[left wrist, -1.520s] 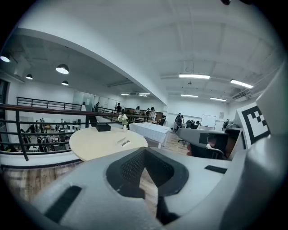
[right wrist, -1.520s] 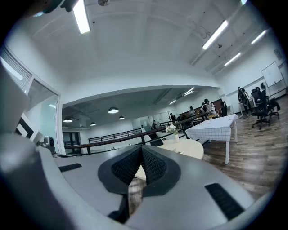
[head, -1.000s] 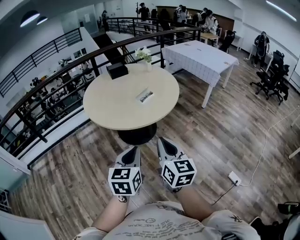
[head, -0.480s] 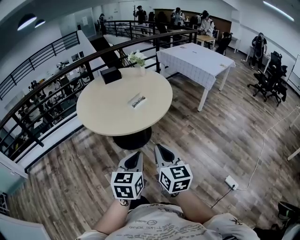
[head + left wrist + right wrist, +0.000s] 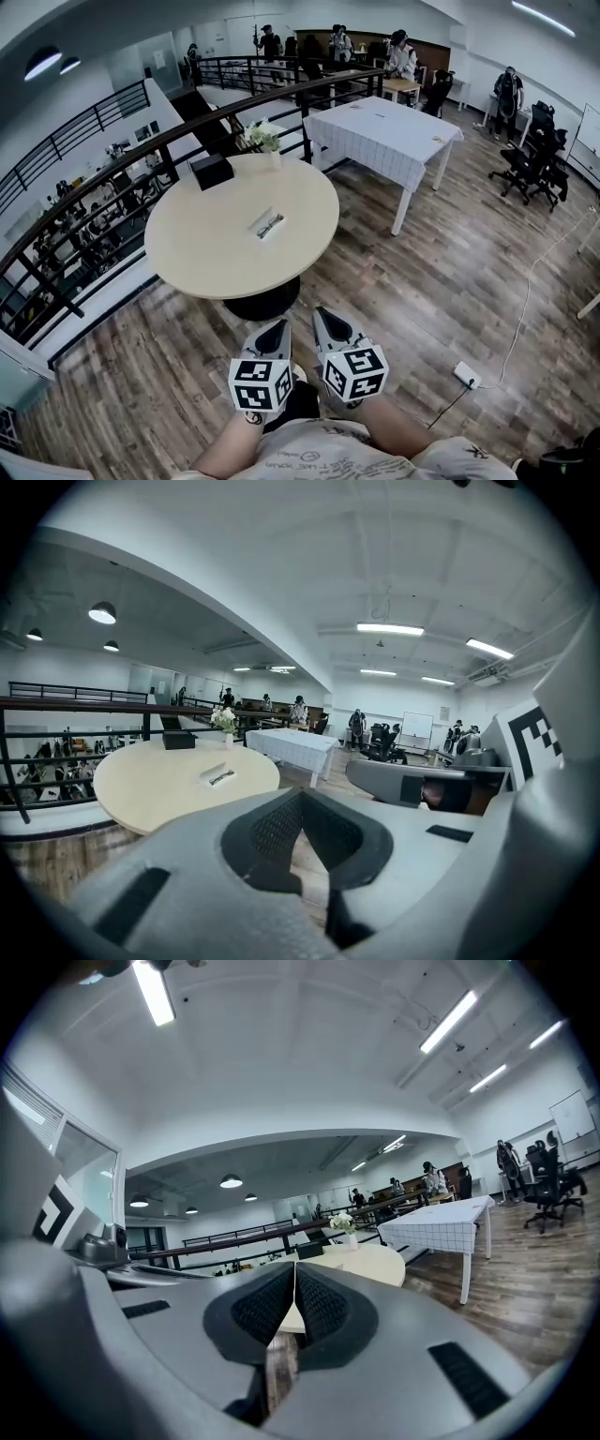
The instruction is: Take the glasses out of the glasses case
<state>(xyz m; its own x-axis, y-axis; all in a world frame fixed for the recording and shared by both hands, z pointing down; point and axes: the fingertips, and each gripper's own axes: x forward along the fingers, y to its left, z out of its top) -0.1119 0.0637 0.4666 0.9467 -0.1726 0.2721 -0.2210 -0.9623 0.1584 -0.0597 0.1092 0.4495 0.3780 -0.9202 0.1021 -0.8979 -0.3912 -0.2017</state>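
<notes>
A person stands on the wooden floor point(image 5: 422, 281) short of a round table point(image 5: 206, 253), a gripper in each hand held close to the body. The left gripper point(image 5: 274, 330) has its jaws pressed together on nothing, as its own view confirms point(image 5: 302, 797). The right gripper point(image 5: 326, 319) is likewise closed and empty point(image 5: 294, 1269). The glasses case point(image 5: 268, 223) lies near the middle of the table, well apart from both grippers, and shows again small in the left gripper view point(image 5: 217, 775). It appears to lie open with something dark inside, probably the glasses, though it is too small to be sure. A black box point(image 5: 211, 171) and a vase of flowers point(image 5: 265, 141) stand at the table's far edge.

The task looks to be at its very start, in the approach, with nothing touched. The next move calls for closing the gap to the table and parting the jaws. One gripper would probably steady the case while the other takes the glasses by the frame.
</notes>
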